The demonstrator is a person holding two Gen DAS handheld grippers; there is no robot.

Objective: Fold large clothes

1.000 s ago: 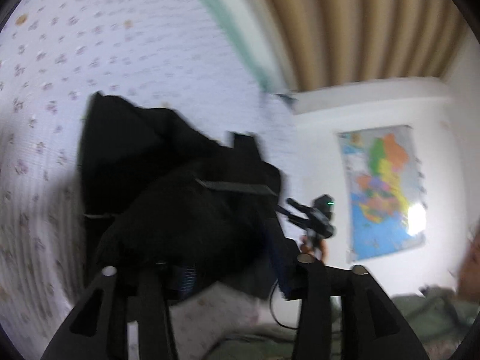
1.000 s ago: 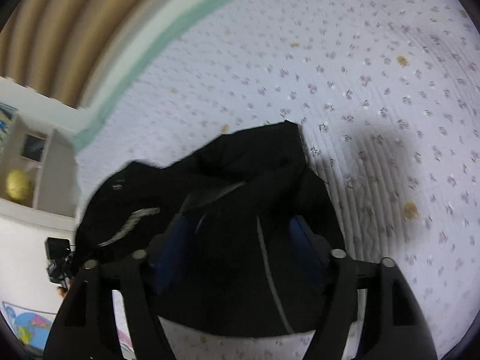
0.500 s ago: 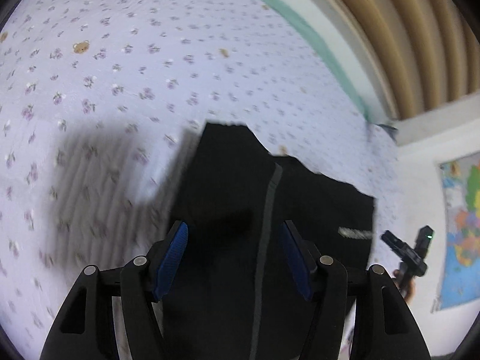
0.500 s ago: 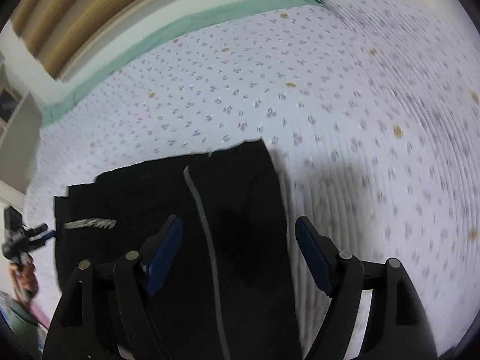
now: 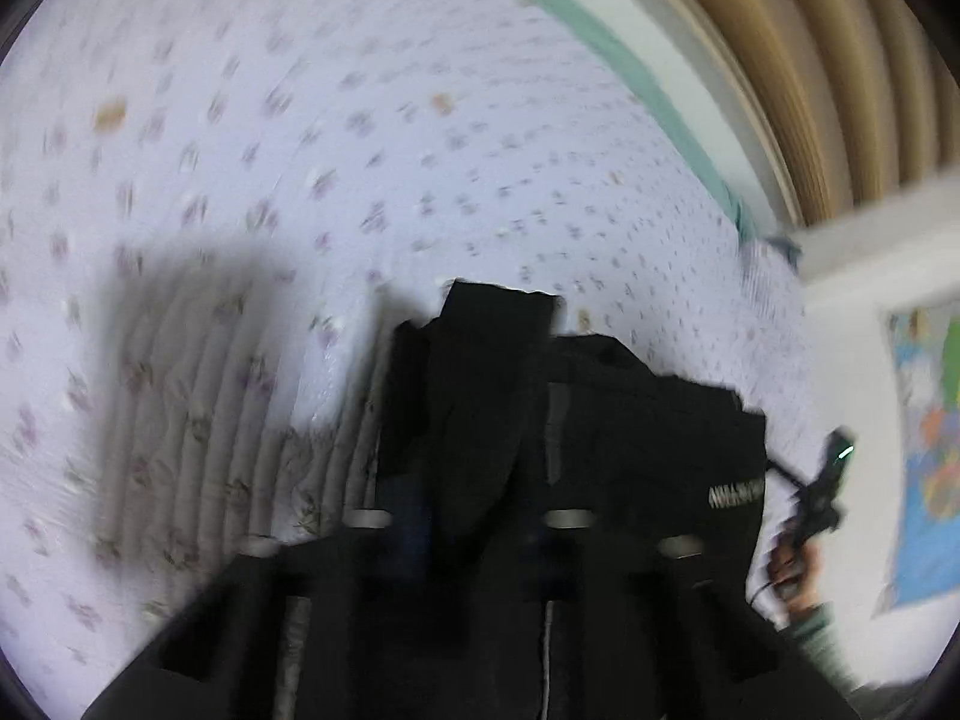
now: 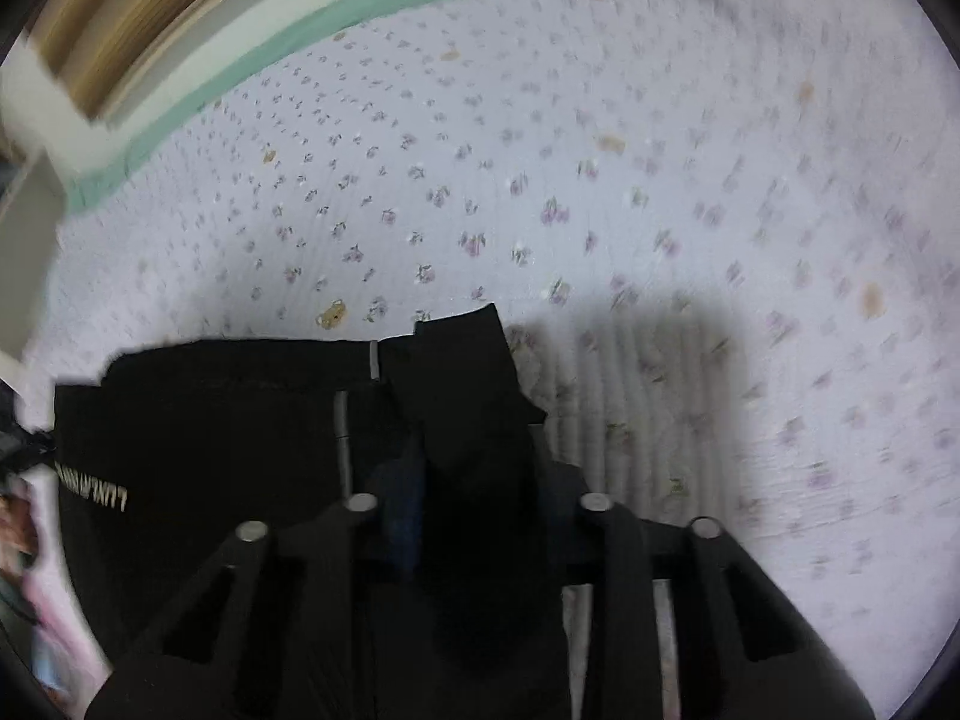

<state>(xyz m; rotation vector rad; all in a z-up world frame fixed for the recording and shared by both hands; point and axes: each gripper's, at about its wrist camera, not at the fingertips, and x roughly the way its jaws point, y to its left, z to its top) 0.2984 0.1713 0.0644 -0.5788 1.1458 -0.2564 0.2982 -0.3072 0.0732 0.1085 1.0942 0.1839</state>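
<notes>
A black garment (image 5: pixel 630 450), with pale lettering near one edge and a grey stripe, lies partly folded on a floral quilted bedspread (image 5: pixel 360 150). The left gripper (image 5: pixel 468 516) has its fingers drawn in on a raised fold of the black fabric, and the right gripper (image 6: pixel 474 504) pinches a similar peak of cloth at the garment (image 6: pixel 210 420) edge; both views are blurred, so how deep each bite goes is unclear. The likely risk is a shallow pinch: the heavy cloth could slip out under its own weight, or only the top layer could be caught, letting the layers beneath sag and skew the fold. Uneven pulling between the two hands could twist the edge.
</notes>
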